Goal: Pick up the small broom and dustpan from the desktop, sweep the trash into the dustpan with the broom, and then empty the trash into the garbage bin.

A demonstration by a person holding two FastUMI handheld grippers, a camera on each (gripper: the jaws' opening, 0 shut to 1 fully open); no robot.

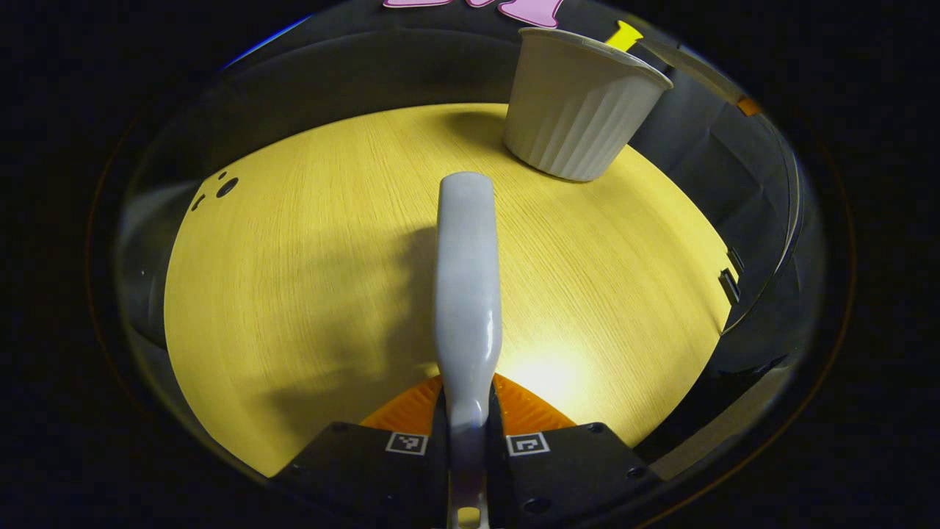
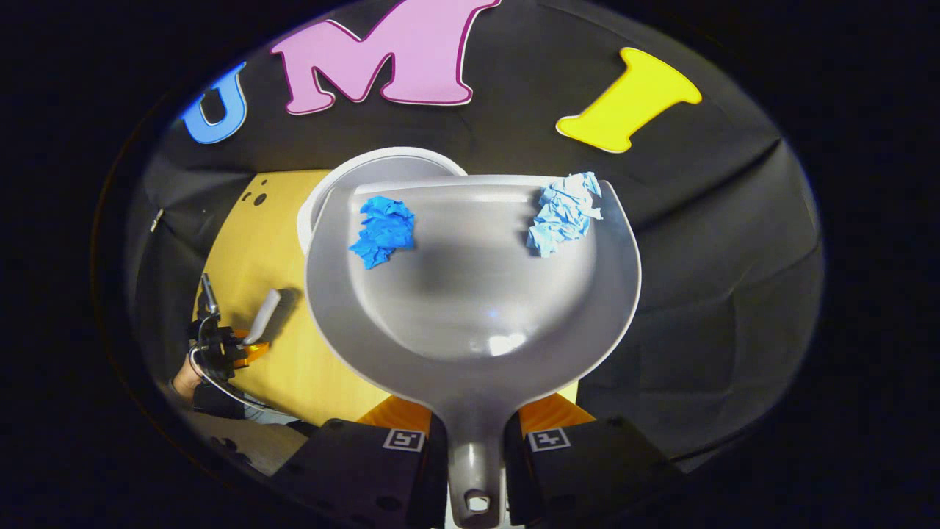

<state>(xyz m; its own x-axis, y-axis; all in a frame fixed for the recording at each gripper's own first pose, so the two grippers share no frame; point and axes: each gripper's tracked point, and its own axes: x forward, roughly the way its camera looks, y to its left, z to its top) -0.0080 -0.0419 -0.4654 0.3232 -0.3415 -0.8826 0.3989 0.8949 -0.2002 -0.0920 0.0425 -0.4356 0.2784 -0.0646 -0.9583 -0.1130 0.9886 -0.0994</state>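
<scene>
my right gripper (image 2: 476,441) clenches the dustpan (image 2: 470,294) handle, my left (image 1: 468,441) the broom (image 1: 467,294); tipped carelessly, the paper wads (image 2: 382,231) probably miss the bin (image 2: 330,191).

desk: yellow wood-grain desktop (image 1: 308,279), lit bright near the bottom centre, shadow across the middle
desk holes: dark round hole with two small slots (image 1: 220,187) near the far left edge; same group seen in the right gripper view (image 2: 255,197)
desk clips: two small dark brackets (image 1: 731,275) on the right edge
backdrop: black cloth wall (image 2: 720,242), creased
</scene>
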